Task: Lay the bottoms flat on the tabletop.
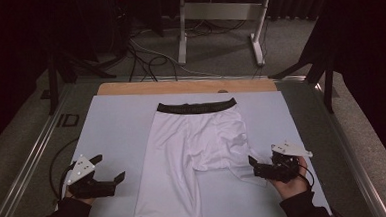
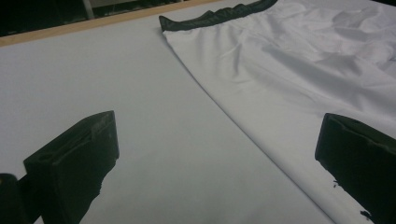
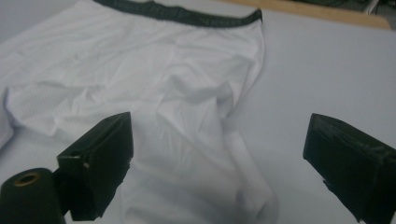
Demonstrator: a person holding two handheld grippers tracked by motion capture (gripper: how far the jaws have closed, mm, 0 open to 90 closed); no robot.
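Two black two-jaw grippers flank a pair of white, smooth stretch-fabric shorts with a black elastic waistband [image 1: 191,156], which lies flat on a pale matte sheet covering the table [image 1: 116,122]. The waistband [image 1: 197,107] runs along the far end, a dark ribbed strip, and the legs point toward the person. The left leg lies long and straight, its hem near the sheet's near edge; the right leg is bunched and folded short, with creases across the seat and a narrow tongue of cloth trailing out beside the right gripper [image 1: 258,166].

The left gripper [image 1: 110,169] sits well apart from the shorts' left edge, jaws spread wide with nothing between them; in the left gripper view the blocky, squared jaws frame bare sheet and the straight side seam [image 2: 233,116] of the garment. The right gripper stands released too, its jaws wide, with the folded cloth tongue [image 3: 243,186] lying between them but not pressed by either pad. A strip of light wooden tabletop [image 1: 185,86] shows beyond the sheet. A grey triangular plate tops each gripper, and dark sleeves enter from the near edge.
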